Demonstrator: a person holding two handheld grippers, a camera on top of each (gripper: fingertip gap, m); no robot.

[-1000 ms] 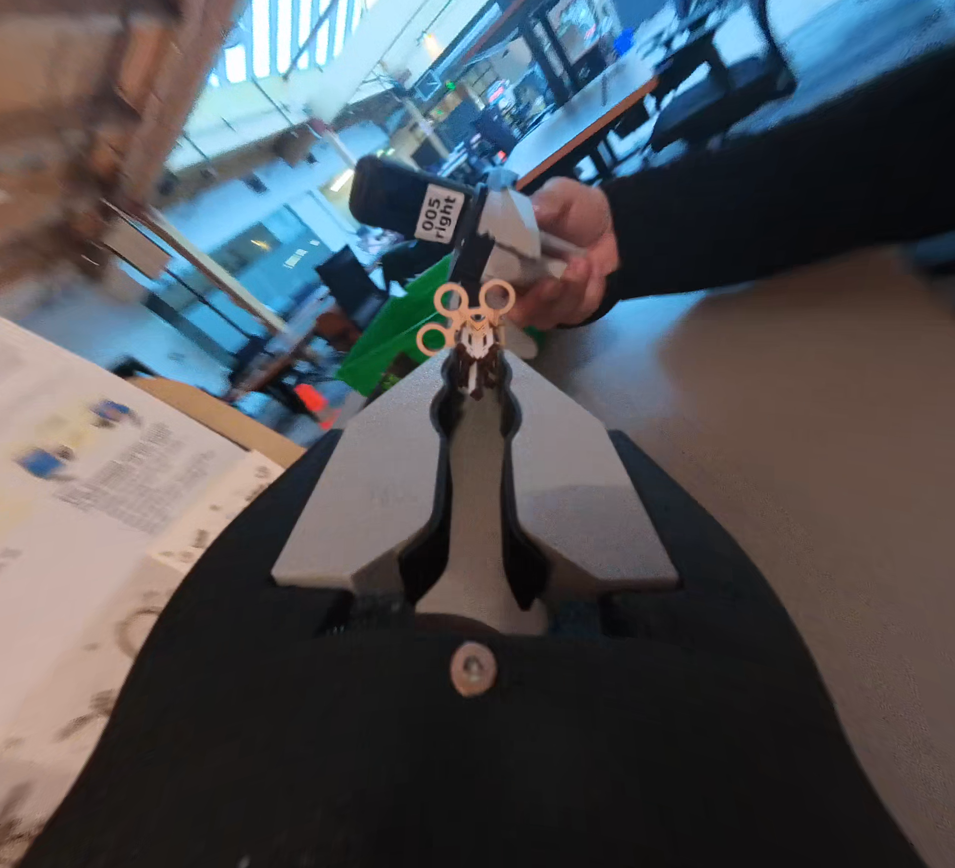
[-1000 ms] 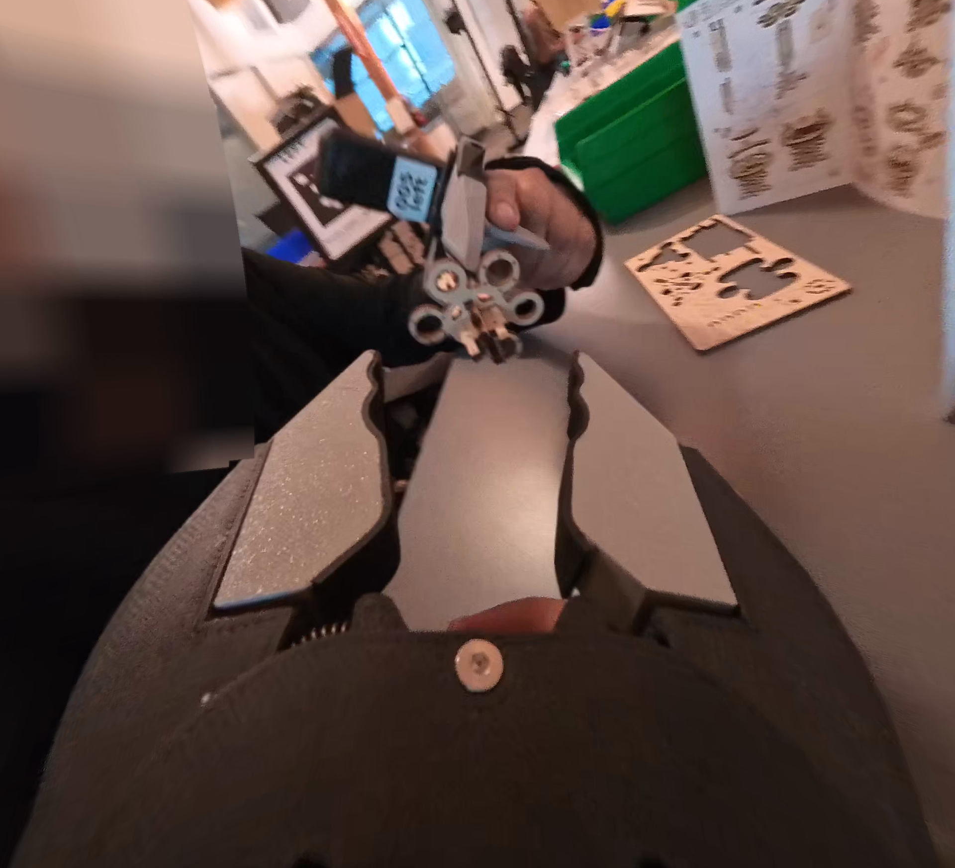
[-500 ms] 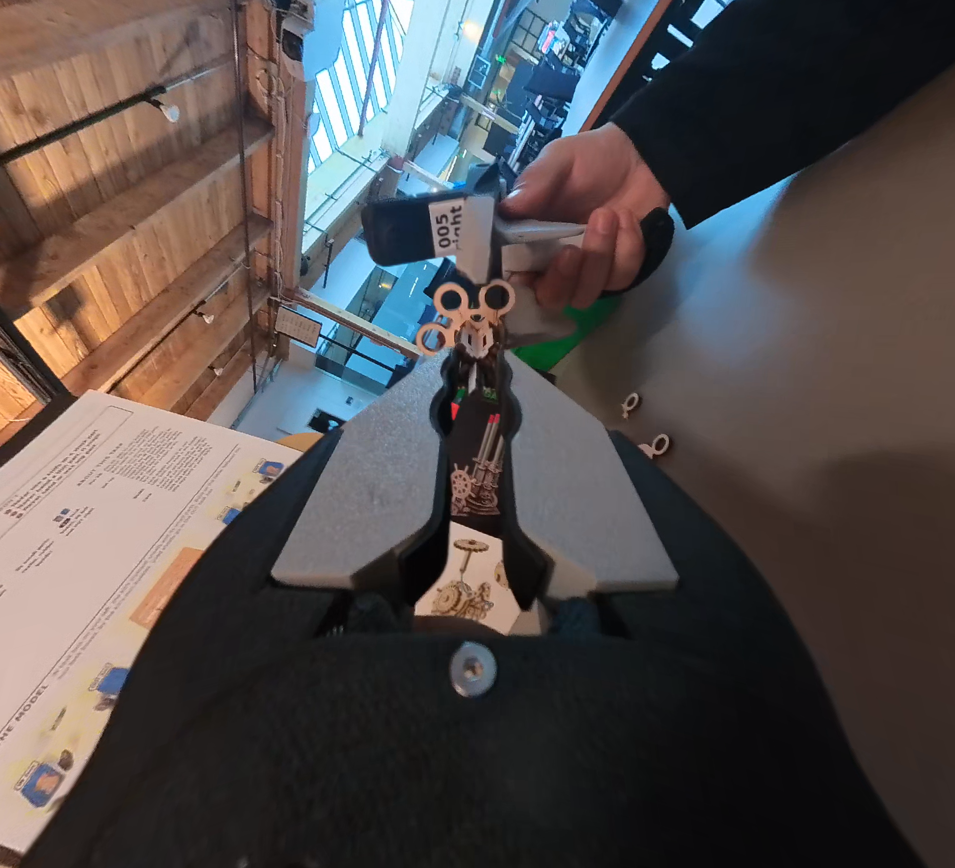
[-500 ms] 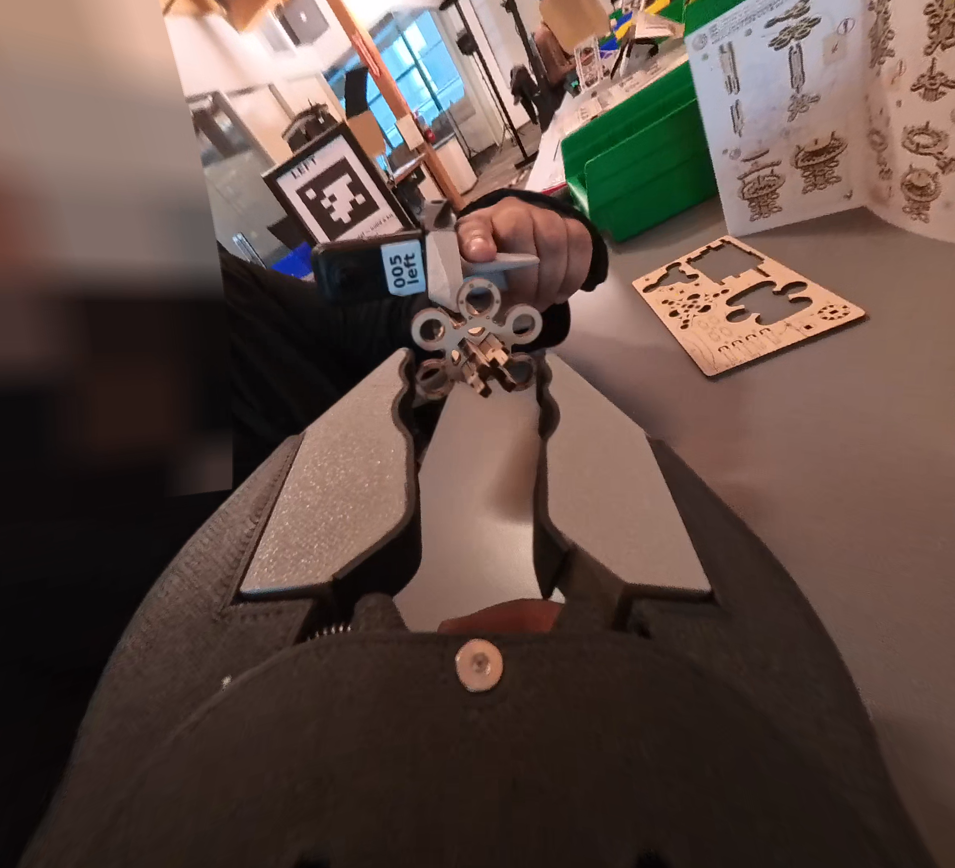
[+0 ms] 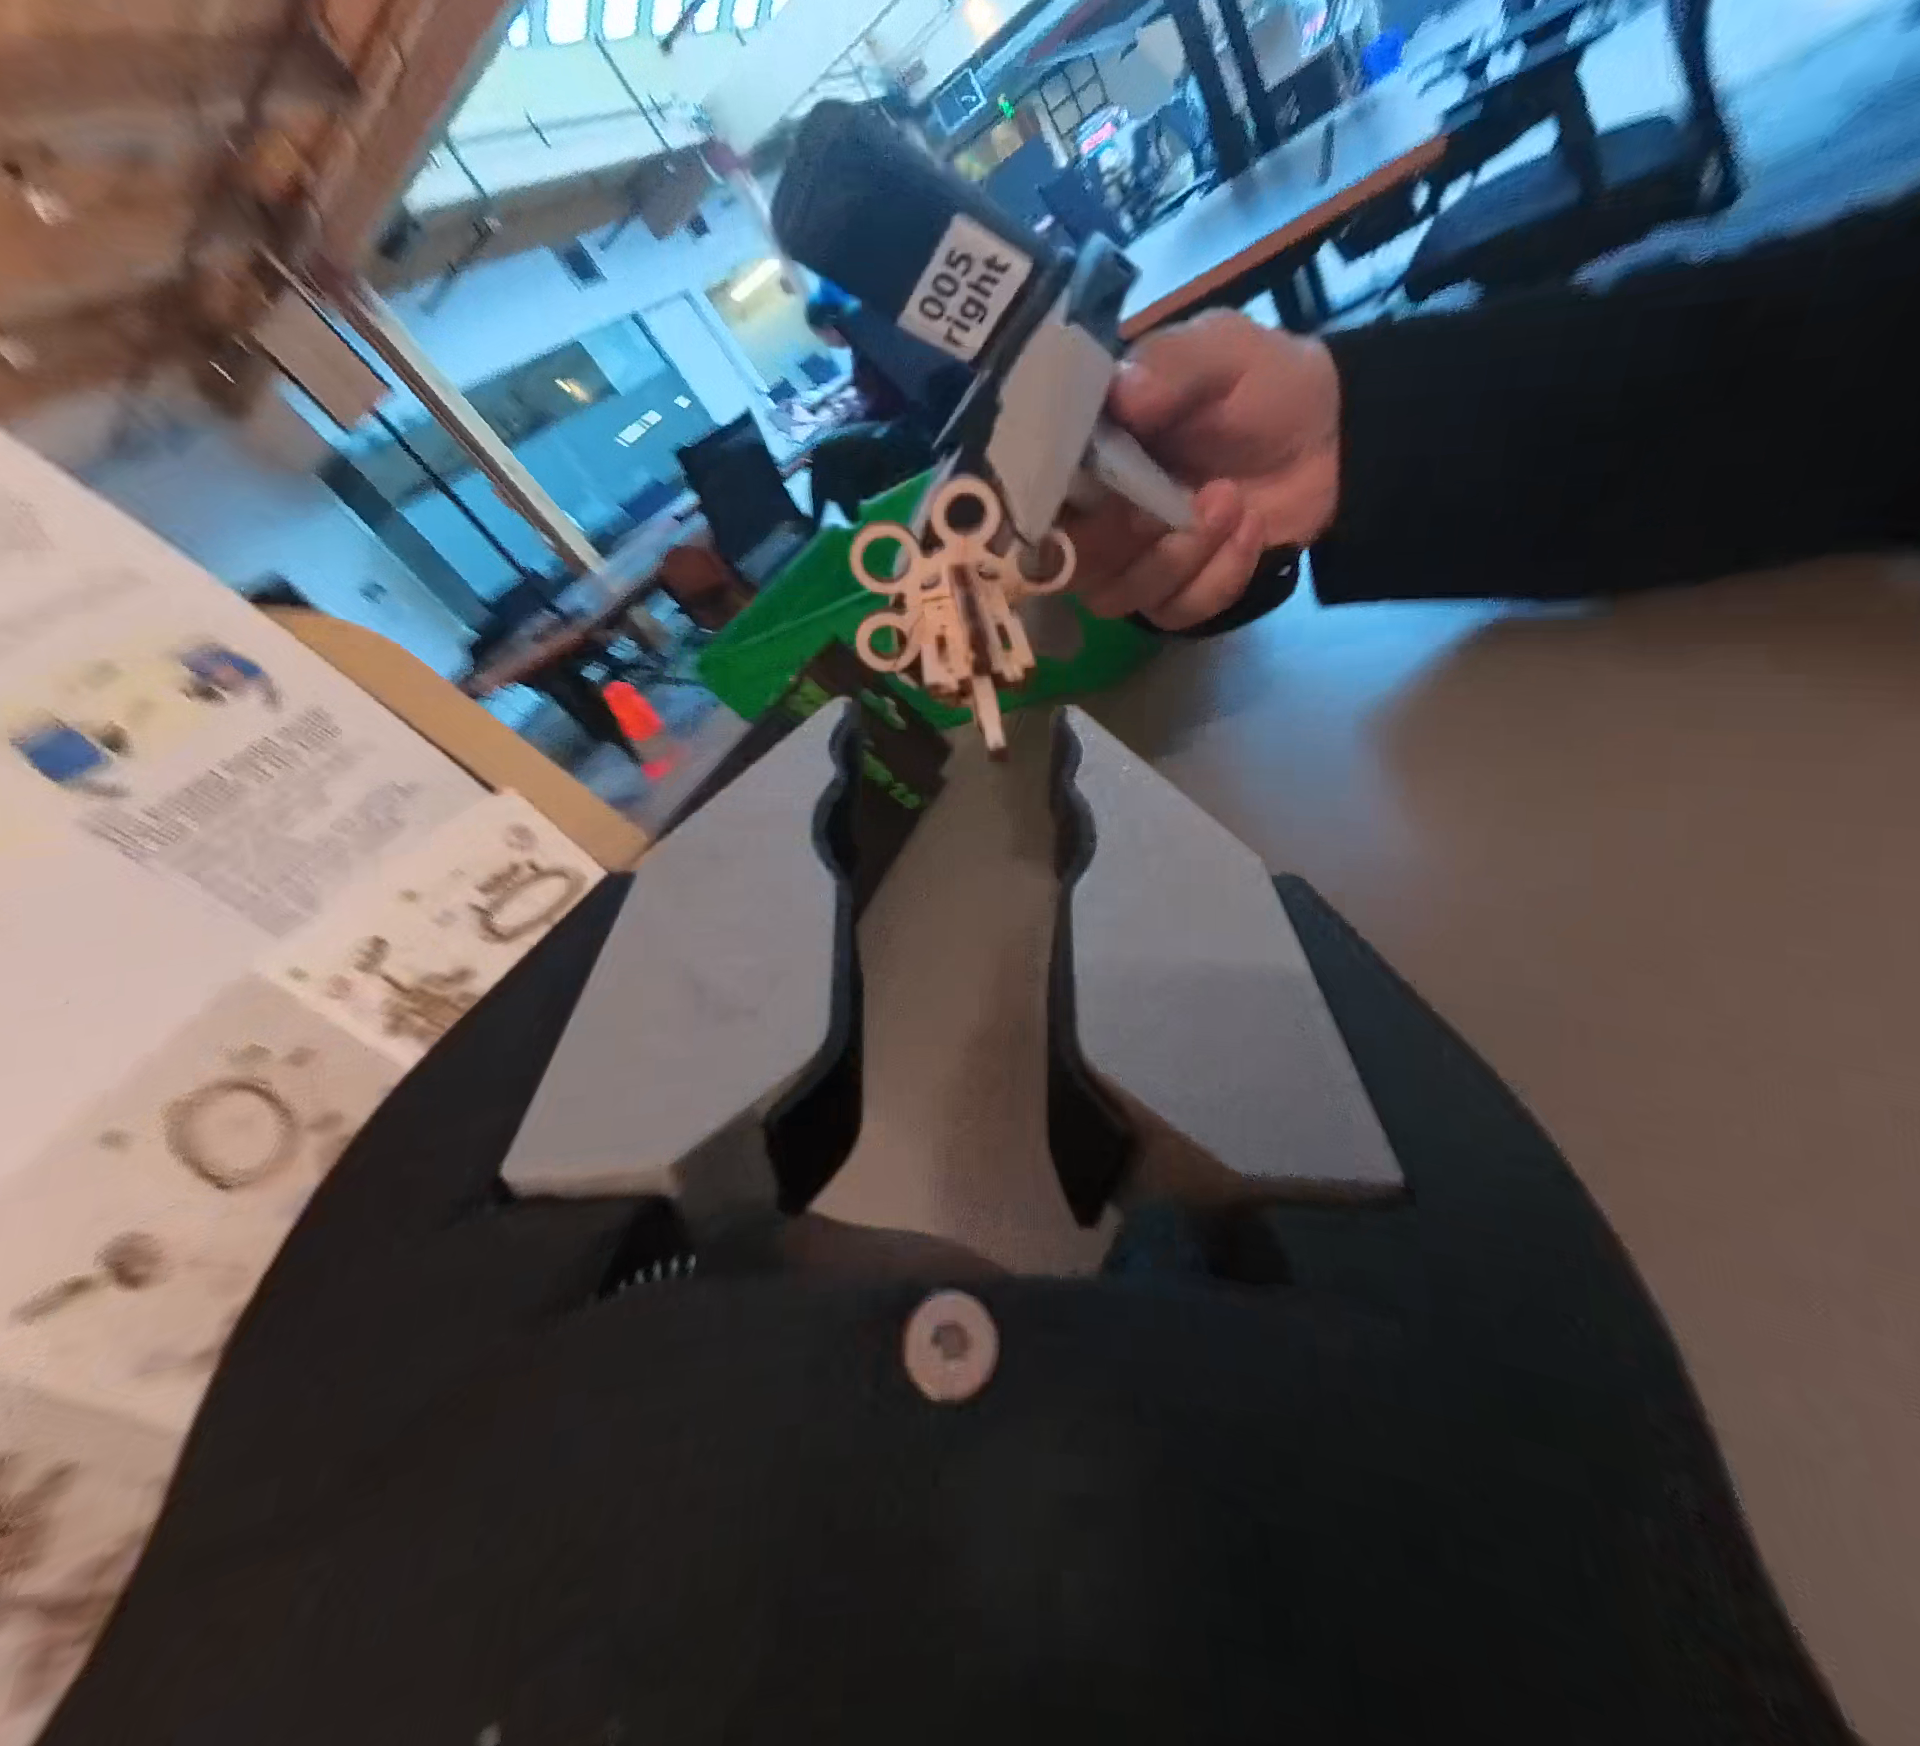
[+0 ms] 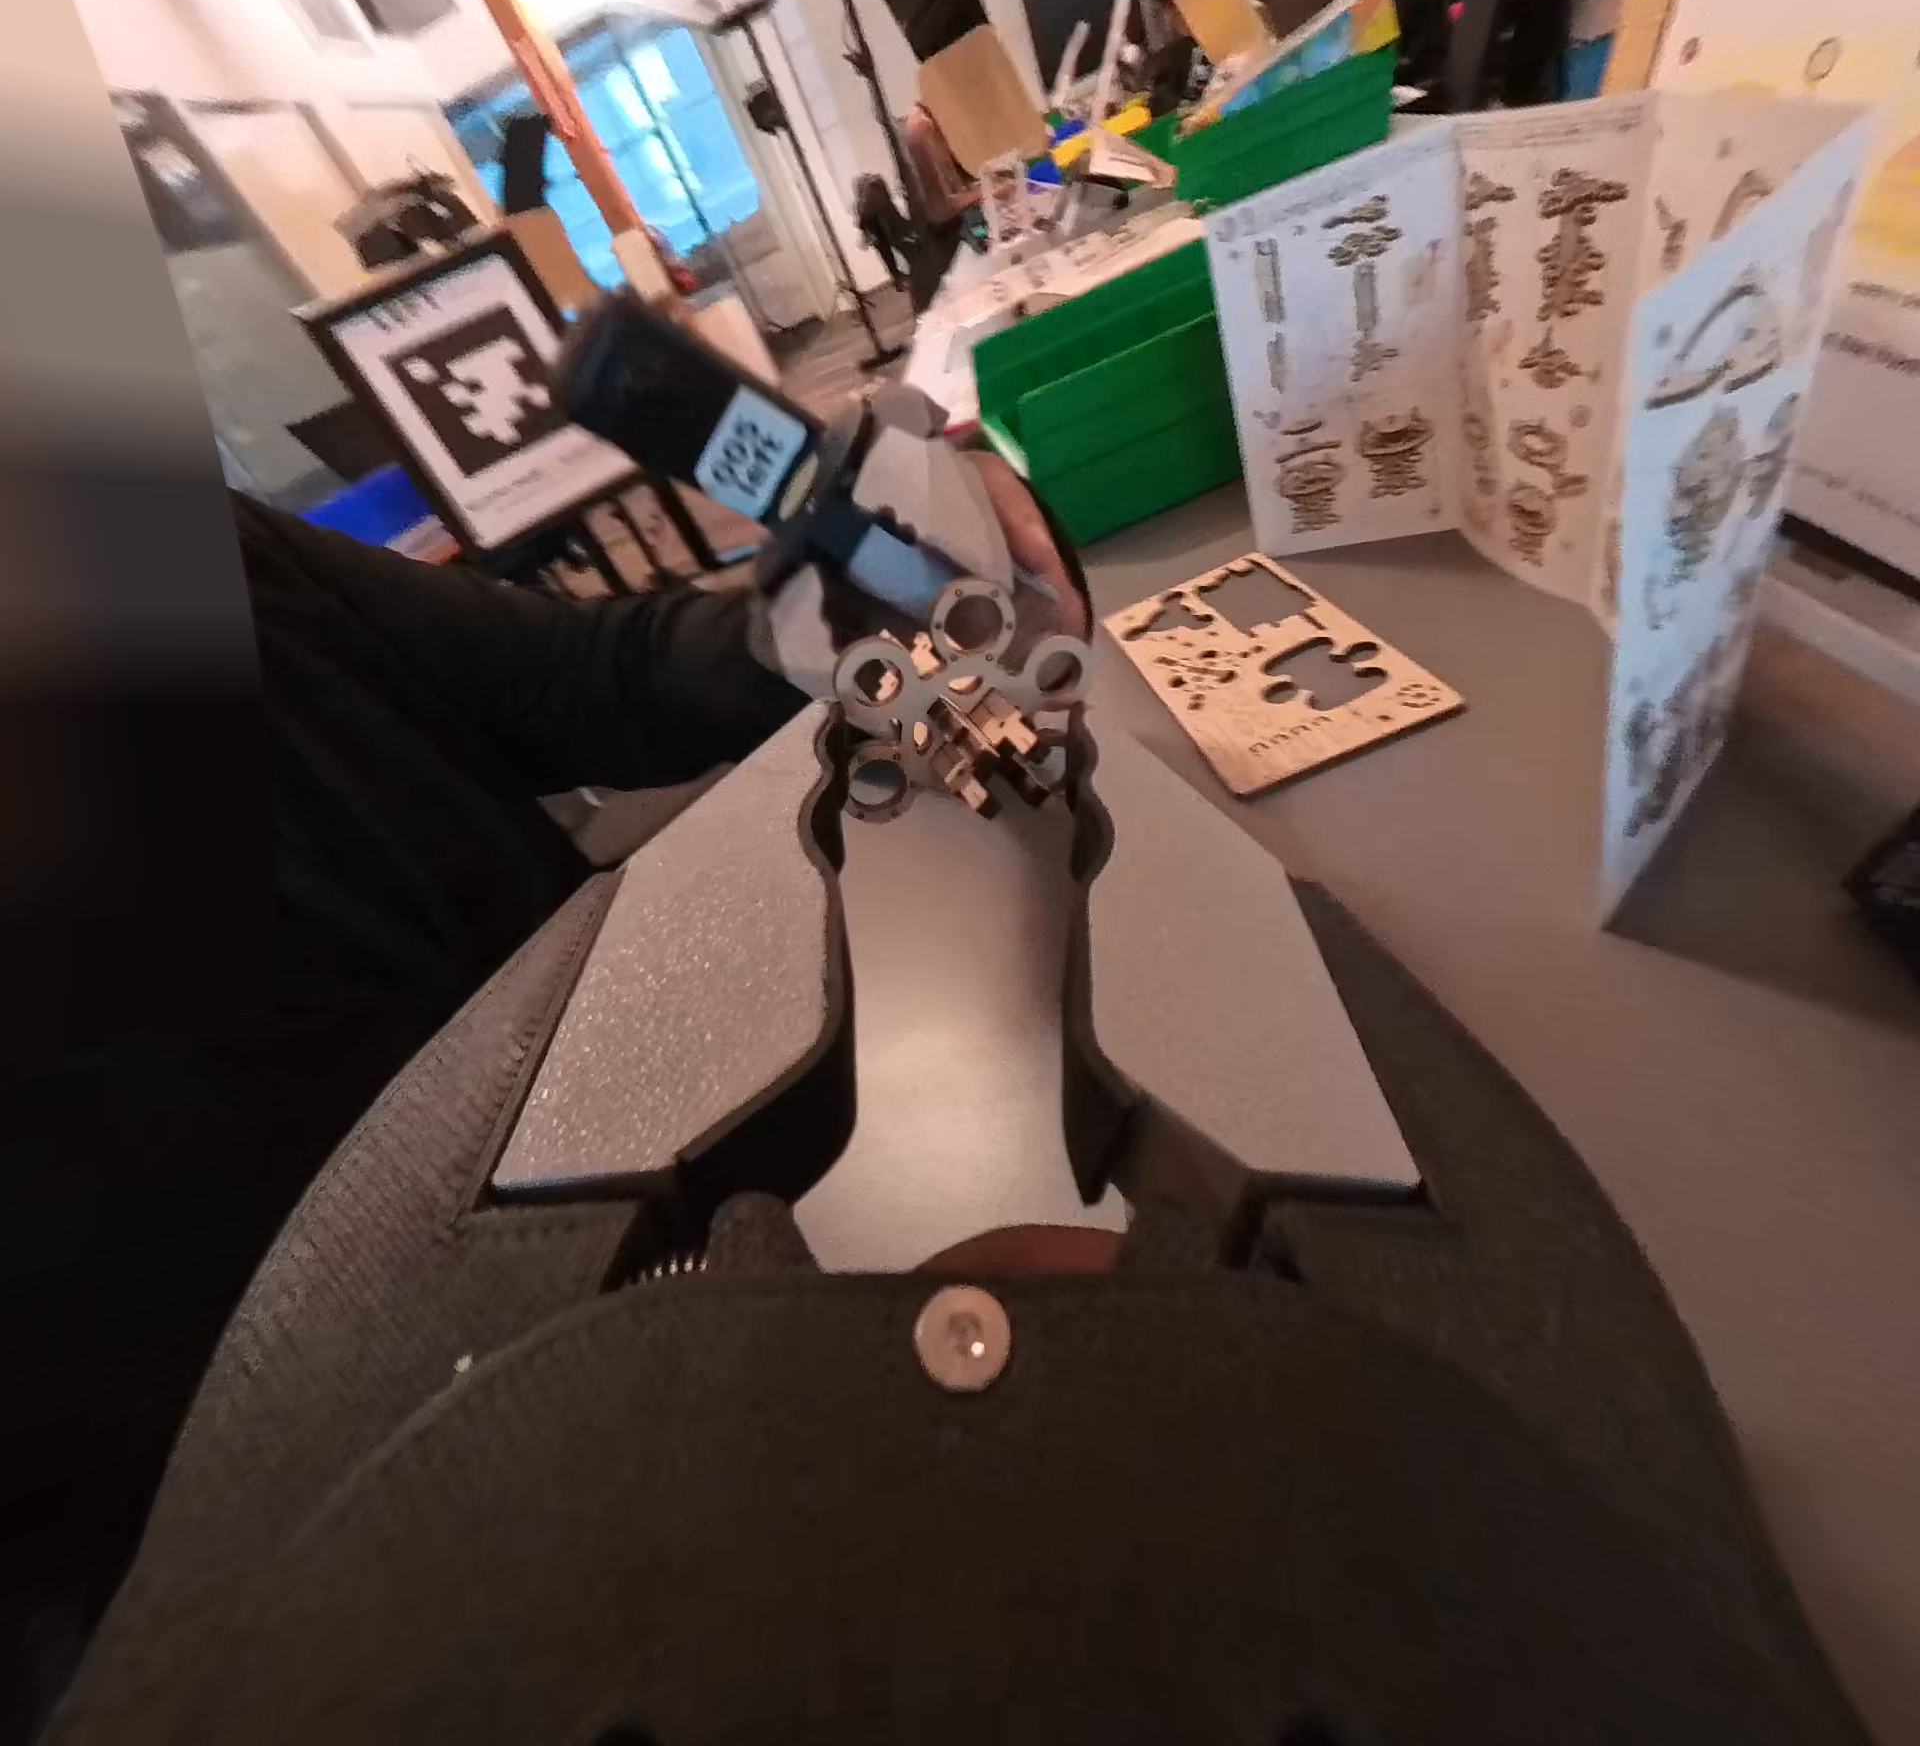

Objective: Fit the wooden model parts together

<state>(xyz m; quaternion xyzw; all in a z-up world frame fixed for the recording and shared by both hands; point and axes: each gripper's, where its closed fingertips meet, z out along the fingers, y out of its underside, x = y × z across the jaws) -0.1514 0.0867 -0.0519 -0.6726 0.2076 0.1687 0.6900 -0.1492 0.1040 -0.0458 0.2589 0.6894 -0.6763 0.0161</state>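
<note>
Wooden model [image 5: 948, 631], a small cluster of pale rings round a core of slotted strips, is up in the air above the grey counter [image 5: 1558, 969], caught between the two fingertips of the right tongs [image 6: 956, 761], which press in on it from either side.

In the left wrist view, a printed instruction sheet [image 5: 208, 865] stands along the counter's left edge, blurred. Next comes the left tongs [image 5: 956, 761], fingers spread with bare counter showing between them and nothing in their hold. The model sits just beyond and above their tips, apart from them, with one strip pointing down toward the gap. A green bin [image 5: 774, 657] is behind it, toward the far edge. To the right, a hand [image 5: 1226, 460] in a dark sleeve holds the handle of the right tongs.

In the right wrist view, a dark sleeve [image 6: 468, 657] reaches in over the near left edge. Beyond it a framed black-and-white marker board [image 6: 468, 387] stands upright. The left tongs show here farther off, tilted, just behind the model [image 6: 935, 709], with a hand [image 6: 1023, 533] partly hidden at their grip. Whether they touch the model from that side I cannot tell. Green crates [image 6: 1122, 408] are stacked at the far edge. A flat wooden sheet [image 6: 1288, 688] with its parts punched out lies on the counter to the right of the model, well apart from it. A folded leaflet [image 6: 1507, 366] of part drawings stands upright in a zigzag toward the far right corner
</note>
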